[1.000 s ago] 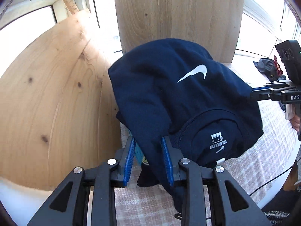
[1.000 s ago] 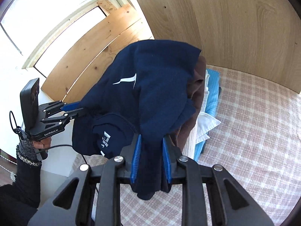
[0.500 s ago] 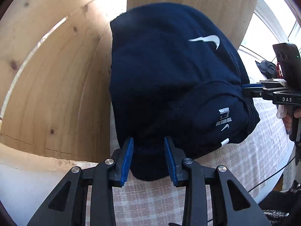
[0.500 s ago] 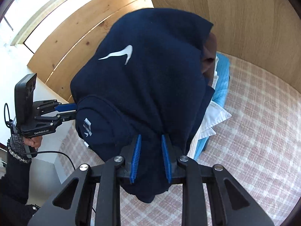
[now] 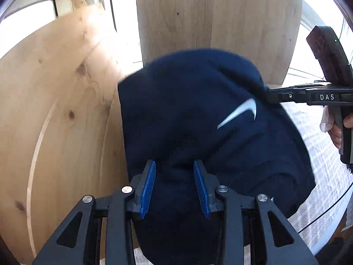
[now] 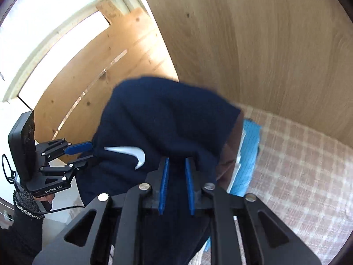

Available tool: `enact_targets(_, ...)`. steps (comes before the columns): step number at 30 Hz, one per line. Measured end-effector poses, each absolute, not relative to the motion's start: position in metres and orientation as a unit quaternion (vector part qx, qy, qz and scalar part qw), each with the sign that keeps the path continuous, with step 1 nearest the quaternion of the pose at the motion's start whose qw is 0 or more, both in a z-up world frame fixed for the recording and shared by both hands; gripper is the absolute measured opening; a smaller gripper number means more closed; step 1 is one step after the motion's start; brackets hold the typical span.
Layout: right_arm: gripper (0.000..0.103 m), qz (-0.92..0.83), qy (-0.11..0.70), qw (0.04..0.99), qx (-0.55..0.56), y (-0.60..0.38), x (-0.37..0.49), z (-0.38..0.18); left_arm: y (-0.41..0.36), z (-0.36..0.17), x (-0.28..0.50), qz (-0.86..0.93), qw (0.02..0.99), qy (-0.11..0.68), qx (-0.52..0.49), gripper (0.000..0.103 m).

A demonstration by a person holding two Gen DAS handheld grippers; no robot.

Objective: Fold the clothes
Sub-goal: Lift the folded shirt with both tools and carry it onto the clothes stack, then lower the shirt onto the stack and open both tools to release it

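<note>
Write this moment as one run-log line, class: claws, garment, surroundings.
left claw: shut on navy sweatshirt | right claw: shut on navy sweatshirt | sweatshirt: held over stacked clothes | surface: checked cloth

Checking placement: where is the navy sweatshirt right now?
The navy sweatshirt is clamped between both grippers, left gripper and right gripper, draped over the folded pile by the wooden boards.
</note>
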State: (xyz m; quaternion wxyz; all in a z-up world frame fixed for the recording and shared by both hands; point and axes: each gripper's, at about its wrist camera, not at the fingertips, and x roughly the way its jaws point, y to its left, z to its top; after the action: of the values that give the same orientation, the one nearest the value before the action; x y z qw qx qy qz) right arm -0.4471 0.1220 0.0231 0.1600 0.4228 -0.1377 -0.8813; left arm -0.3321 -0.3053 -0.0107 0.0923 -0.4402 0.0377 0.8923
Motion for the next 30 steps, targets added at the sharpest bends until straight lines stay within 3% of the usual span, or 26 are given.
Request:
enact_targets(5, 0.019, -0.860, -0.156, 0.179, 0.452, 0.125, -0.479, 0.027, -0.289, 0.002, -0.383, 0.897, 0.100, 0.046, -0.428, 0.034)
enact_targets(10, 0.019, -0.884, -0.087, 0.052, 0.457, 0.136, -0.544, 0.000, -0.275, -0.028, -0.436, 0.882, 0.089, 0.062, -0.458, 0.036)
enact_targets(13, 0.019, -0.876, -0.152, 0.105, 0.445, 0.162, -0.536, 0.012, -0.275, -0.023, -0.434, 0.883, 0.096, 0.066, -0.455, 0.037)
enact_targets(17, 0.035, -0.863, -0.202, 0.117, 0.448, 0.178, -0.505, 0.000, -0.283, -0.018, -0.419, 0.883, 0.100, 0.074, -0.453, 0.040)
enact_targets(23, 0.035, -0.830, -0.281, 0.166, 0.452, 0.181, -0.508, -0.022, -0.299, -0.019, -0.405, 0.883, 0.096, 0.067, -0.455, 0.040)
enact_targets(24, 0.033, -0.825, -0.292, 0.174, 0.452, 0.181, -0.509, -0.025, -0.299, -0.023, -0.409, 0.882, 0.095, 0.071, -0.455, 0.040)
enact_targets(26, 0.006, -0.815, -0.312, 0.188, 0.450, 0.181, -0.511, -0.030, -0.298, -0.024, -0.409, 0.881, 0.094, 0.080, -0.456, 0.040)
enact_targets(30, 0.005, -0.849, -0.273, 0.191, 0.411, 0.175, -0.499, 0.005, -0.299, -0.023, -0.405, 0.881, 0.093, 0.080, -0.457, 0.040)
